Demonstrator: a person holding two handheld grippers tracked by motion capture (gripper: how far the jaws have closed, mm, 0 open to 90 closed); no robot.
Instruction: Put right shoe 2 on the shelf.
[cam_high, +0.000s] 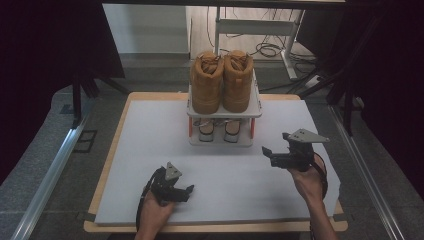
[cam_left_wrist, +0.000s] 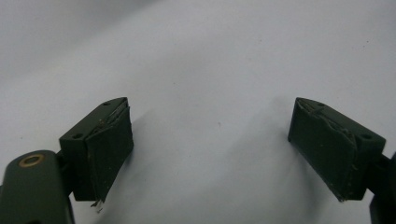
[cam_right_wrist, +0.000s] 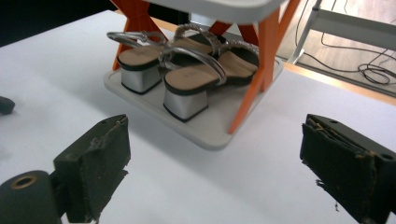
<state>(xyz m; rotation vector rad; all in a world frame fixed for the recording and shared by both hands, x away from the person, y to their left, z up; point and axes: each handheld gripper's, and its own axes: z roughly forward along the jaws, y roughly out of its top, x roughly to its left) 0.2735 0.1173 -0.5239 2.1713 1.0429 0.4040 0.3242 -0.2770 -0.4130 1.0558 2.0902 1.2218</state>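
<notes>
A small two-tier shoe rack (cam_high: 224, 113) with white shelves and orange legs stands at the far middle of the table. A pair of tan boots (cam_high: 220, 80) stands on its top shelf. Silver block-heel sandals (cam_right_wrist: 184, 70) sit on the lower shelf (cam_right_wrist: 212, 133). My right gripper (cam_high: 270, 152) hovers right of the rack, pointing left at it, open and empty; in the right gripper view (cam_right_wrist: 212, 163) the sandals lie just beyond its jaws. My left gripper (cam_high: 187, 192) rests near the front edge, open and empty, and in the left gripper view (cam_left_wrist: 210, 149) it looks down on bare white surface.
The white mat (cam_high: 150, 150) covers a wooden table (cam_high: 107, 165). Dark curtains flank both sides. Behind the table stand a white desk frame (cam_high: 260, 27) and cables (cam_high: 270, 50) on the floor.
</notes>
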